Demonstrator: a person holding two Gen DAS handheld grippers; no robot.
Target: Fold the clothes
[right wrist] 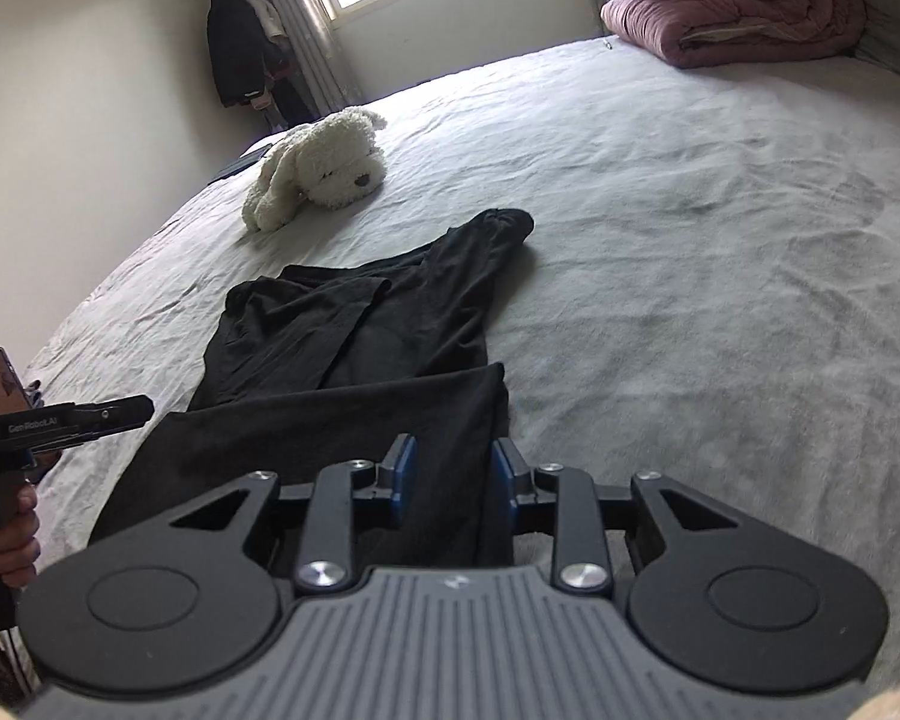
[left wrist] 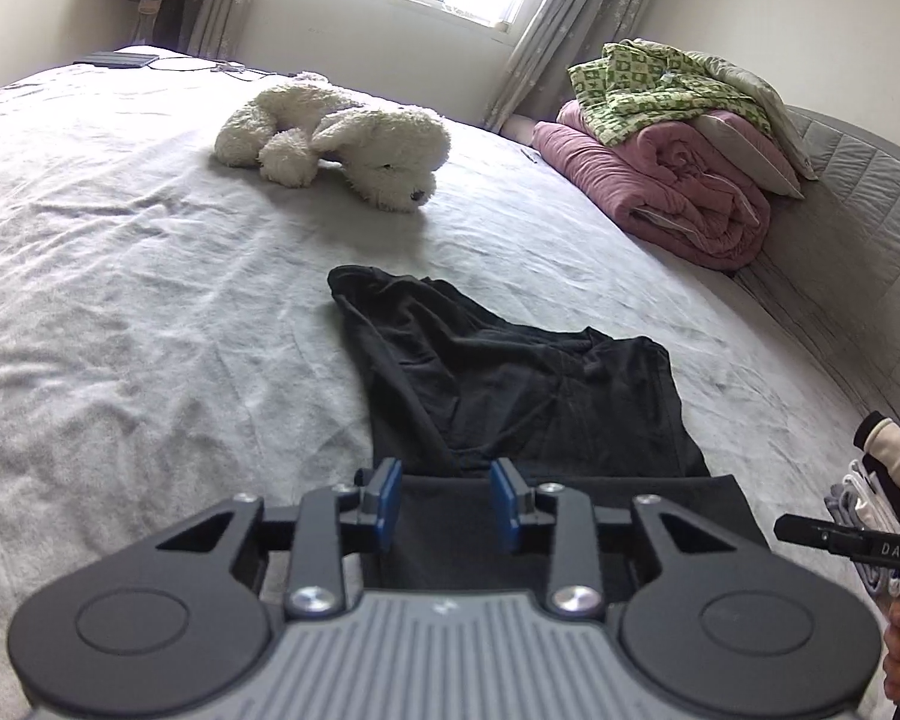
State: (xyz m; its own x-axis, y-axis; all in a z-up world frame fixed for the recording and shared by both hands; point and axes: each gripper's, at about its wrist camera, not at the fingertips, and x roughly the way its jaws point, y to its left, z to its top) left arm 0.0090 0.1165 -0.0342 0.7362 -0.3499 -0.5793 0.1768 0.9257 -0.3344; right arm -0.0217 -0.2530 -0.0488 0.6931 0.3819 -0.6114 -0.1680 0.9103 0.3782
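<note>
A black garment (left wrist: 510, 384) lies spread on the grey bed sheet (left wrist: 120, 300), one narrow part reaching toward the far end of the bed. Its near flat band runs under both grippers. My left gripper (left wrist: 447, 501) is open, its blue pads (left wrist: 387, 498) apart over the near edge of the cloth. In the right wrist view the same black garment (right wrist: 360, 336) lies ahead, and my right gripper (right wrist: 450, 480) is open above its near band, close to the band's right edge. Nothing is clamped between either pair of pads.
A white plush dog (left wrist: 342, 138) lies beyond the garment. Pink rolled bedding (left wrist: 672, 192) with a green patterned cloth (left wrist: 648, 84) on top sits by the grey padded headboard (left wrist: 858, 252). The right-hand gripper's body (left wrist: 852, 540) and a hand show at the right edge.
</note>
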